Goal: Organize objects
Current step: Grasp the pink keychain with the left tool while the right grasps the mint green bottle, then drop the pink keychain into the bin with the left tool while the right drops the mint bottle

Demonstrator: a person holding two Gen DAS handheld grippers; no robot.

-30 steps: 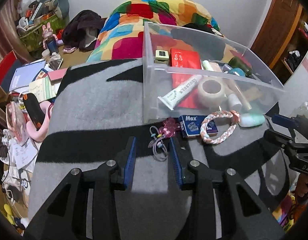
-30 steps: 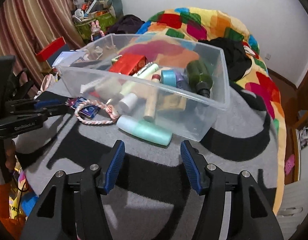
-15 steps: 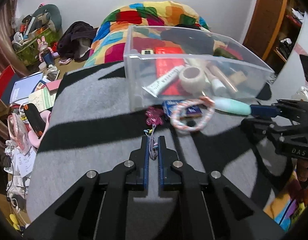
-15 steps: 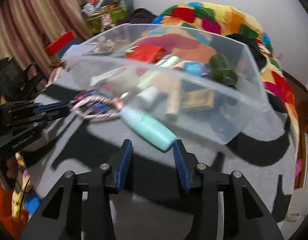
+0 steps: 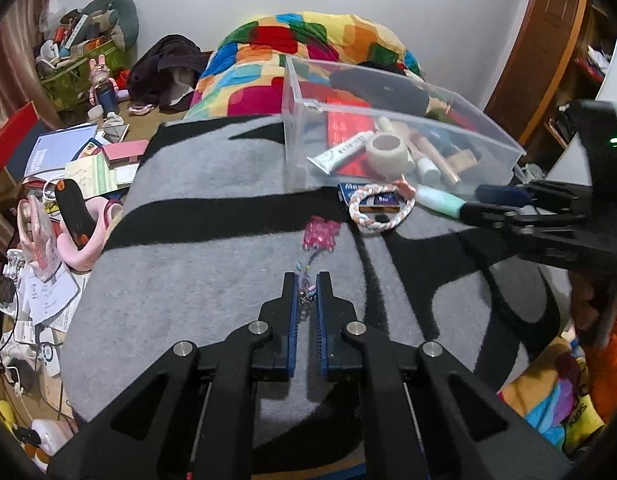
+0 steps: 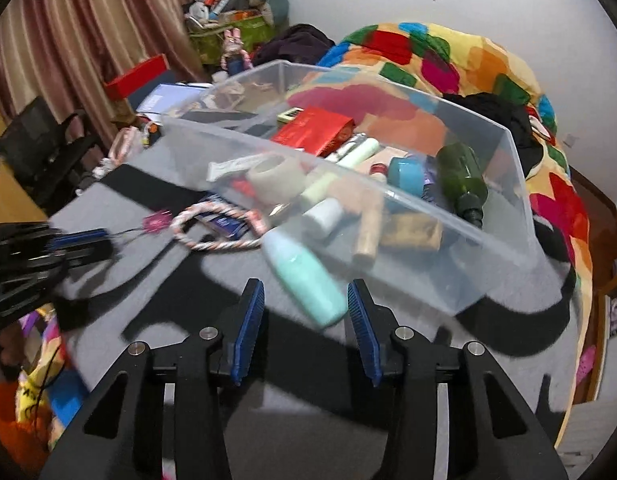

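Left wrist view: my left gripper (image 5: 307,286) is pressed together on the thin cords of the pink charm (image 5: 319,234), which lies on the grey-and-black blanket (image 5: 196,264) just ahead of the fingertips, near the clear bin (image 5: 504,142). Only the strings are pinched, so on a lift the charm could swing, snag the blanket pile or slip out; that's my guess, grip depth is hard to judge.

My right gripper (image 6: 304,300) is spread wide, fingers either side of the near end of the mint bottle (image 6: 304,270), not touching it as far as I can tell. The bottle lies on its side against the bin's front wall; closing on the rounded end may squirt it forward or roll it away. The braided rope ring (image 6: 212,228) on the blue Max box (image 6: 224,222) sits just left of the bottle and could get dragged.

The left view shows the pinch itself and the floor clutter on the left. The right view shows the bin contents better: green bottle (image 6: 462,178), tape roll (image 6: 274,176), red packet (image 6: 314,130). It is motion-blurred, so contact there is uncertain.
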